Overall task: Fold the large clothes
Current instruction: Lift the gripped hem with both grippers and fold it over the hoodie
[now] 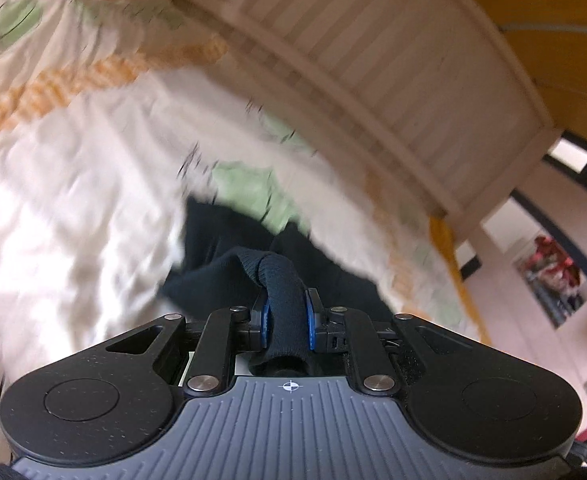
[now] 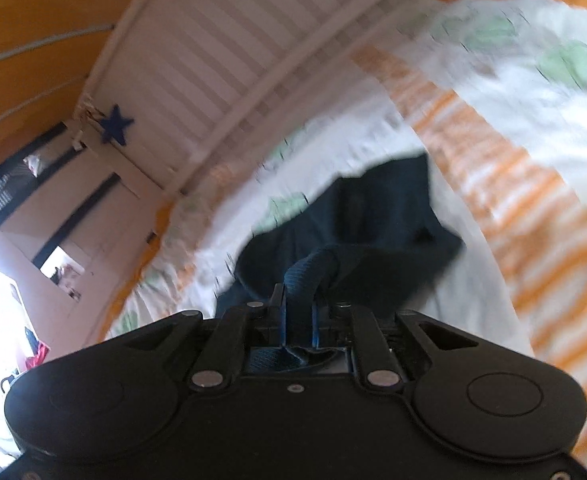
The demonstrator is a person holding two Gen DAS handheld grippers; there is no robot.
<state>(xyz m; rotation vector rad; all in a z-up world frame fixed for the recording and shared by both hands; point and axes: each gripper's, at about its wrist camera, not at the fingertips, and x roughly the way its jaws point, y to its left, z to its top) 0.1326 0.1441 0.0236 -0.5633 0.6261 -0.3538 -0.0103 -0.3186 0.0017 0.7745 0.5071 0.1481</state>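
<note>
A dark navy garment [image 1: 229, 236] lies on a white bed cover with green and orange print. My left gripper [image 1: 286, 308] is shut on a ribbed edge of this garment, which bulges up between the blue pads and hangs away from them. In the right wrist view the same navy garment [image 2: 373, 216] trails from my right gripper [image 2: 298, 308], which is shut on a bunched strip of its fabric. Both views are blurred and tilted. The rest of the garment sags toward the bed.
The bed cover [image 1: 73, 184] fills most of both views. A white slatted bed frame [image 1: 373, 48] runs along the far side, with a blue star [image 2: 115, 124] on its post. Orange walls and a pale wall with pictures lie beyond.
</note>
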